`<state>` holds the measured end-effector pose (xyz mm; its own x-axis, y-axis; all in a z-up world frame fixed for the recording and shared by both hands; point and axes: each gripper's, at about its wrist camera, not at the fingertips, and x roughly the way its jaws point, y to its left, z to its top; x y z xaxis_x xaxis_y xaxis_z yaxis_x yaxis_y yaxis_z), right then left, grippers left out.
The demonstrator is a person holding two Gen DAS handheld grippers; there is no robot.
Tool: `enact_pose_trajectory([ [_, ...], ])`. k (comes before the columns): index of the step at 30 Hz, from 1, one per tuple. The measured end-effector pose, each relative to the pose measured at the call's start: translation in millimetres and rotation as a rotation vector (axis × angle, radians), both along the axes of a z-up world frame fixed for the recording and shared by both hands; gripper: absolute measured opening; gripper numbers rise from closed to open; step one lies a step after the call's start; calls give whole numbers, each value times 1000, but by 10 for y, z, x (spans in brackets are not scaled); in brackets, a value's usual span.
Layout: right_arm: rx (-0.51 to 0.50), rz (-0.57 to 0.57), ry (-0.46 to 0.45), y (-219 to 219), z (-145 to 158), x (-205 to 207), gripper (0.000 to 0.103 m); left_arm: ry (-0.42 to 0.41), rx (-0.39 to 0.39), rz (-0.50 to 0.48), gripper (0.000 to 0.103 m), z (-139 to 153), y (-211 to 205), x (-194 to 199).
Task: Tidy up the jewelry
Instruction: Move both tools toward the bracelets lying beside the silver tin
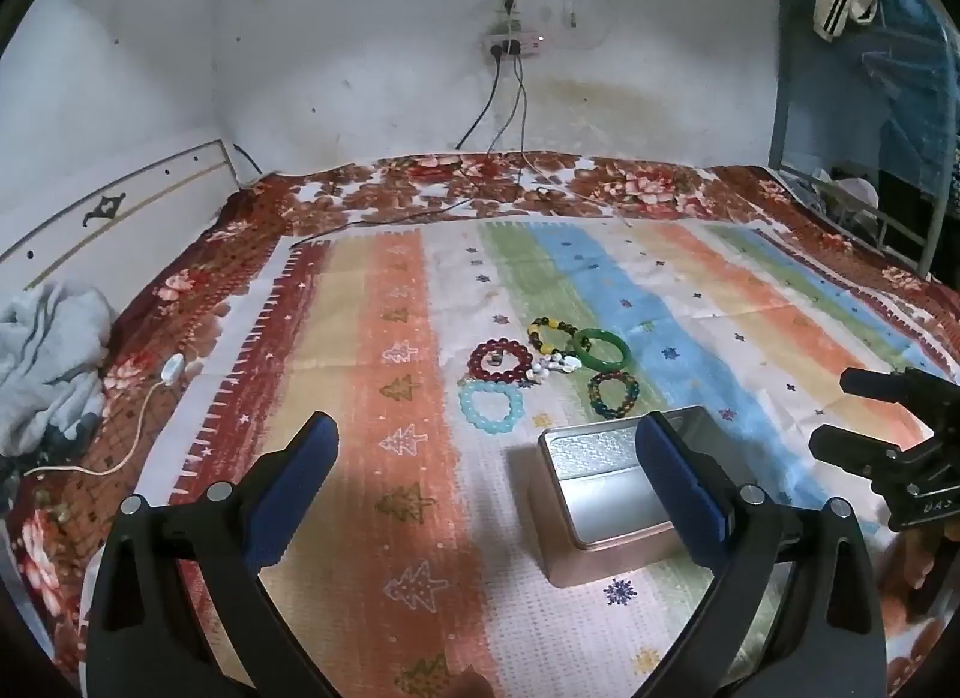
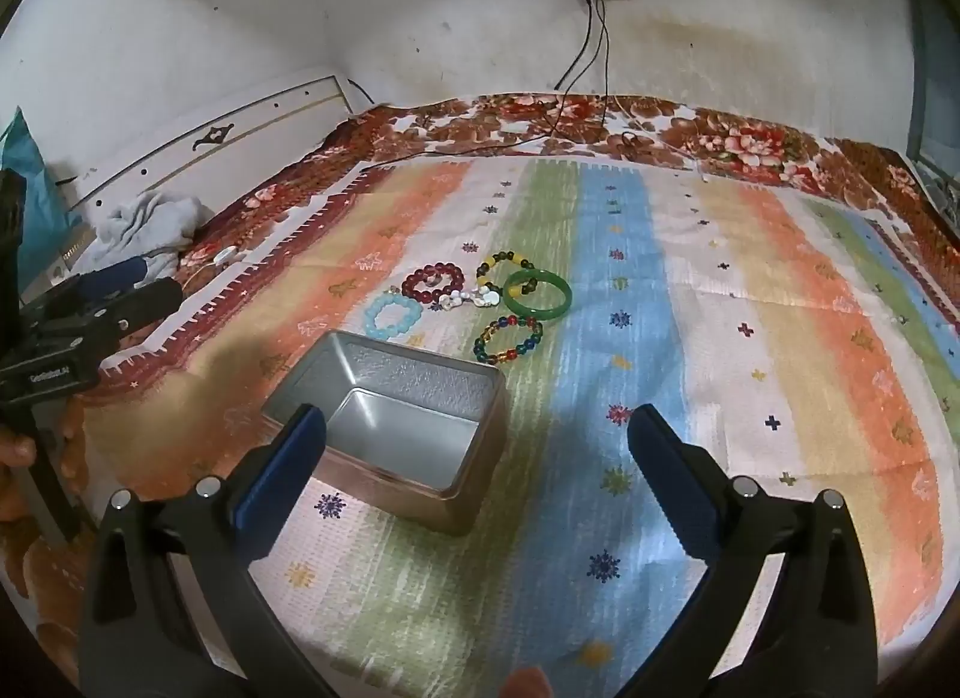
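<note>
An open, empty metal tin [image 1: 606,494] [image 2: 396,428] stands on the striped cloth. Beyond it lies a cluster of bracelets: dark red beads [image 1: 499,361] [image 2: 433,282], light blue beads [image 1: 491,405] [image 2: 393,316], yellow and dark beads [image 1: 549,334] [image 2: 503,267], a green bangle [image 1: 601,349] [image 2: 536,294], multicoloured beads [image 1: 613,394] [image 2: 509,339] and a small white piece [image 1: 555,365] [image 2: 471,297]. My left gripper [image 1: 486,446] is open and empty, near the tin. My right gripper [image 2: 477,440] is open and empty, just right of the tin; it also shows in the left wrist view [image 1: 864,416].
The striped cloth [image 1: 750,302] lies over a floral bedspread [image 1: 600,176] on a bed against a white wall. A grey garment [image 1: 48,350] and a white cord [image 1: 120,446] lie at the left. Cables [image 1: 510,116] hang from a wall socket. A metal bed frame [image 1: 870,206] stands at the right.
</note>
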<state>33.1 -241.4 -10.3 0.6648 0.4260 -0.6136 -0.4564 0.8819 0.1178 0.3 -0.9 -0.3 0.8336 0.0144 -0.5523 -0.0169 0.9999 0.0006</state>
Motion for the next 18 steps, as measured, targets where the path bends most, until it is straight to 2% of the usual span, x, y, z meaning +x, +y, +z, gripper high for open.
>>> enact_pose_trajectory([
  [5, 4, 6, -45, 5, 65, -57, 99, -1, -13, 25, 97, 6, 15, 18],
  [6, 7, 9, -49, 5, 77, -62, 99, 3, -38, 25, 97, -5, 105, 24],
  [18, 32, 11, -55, -2, 89, -69, 99, 13, 17, -39, 97, -41, -99, 4],
])
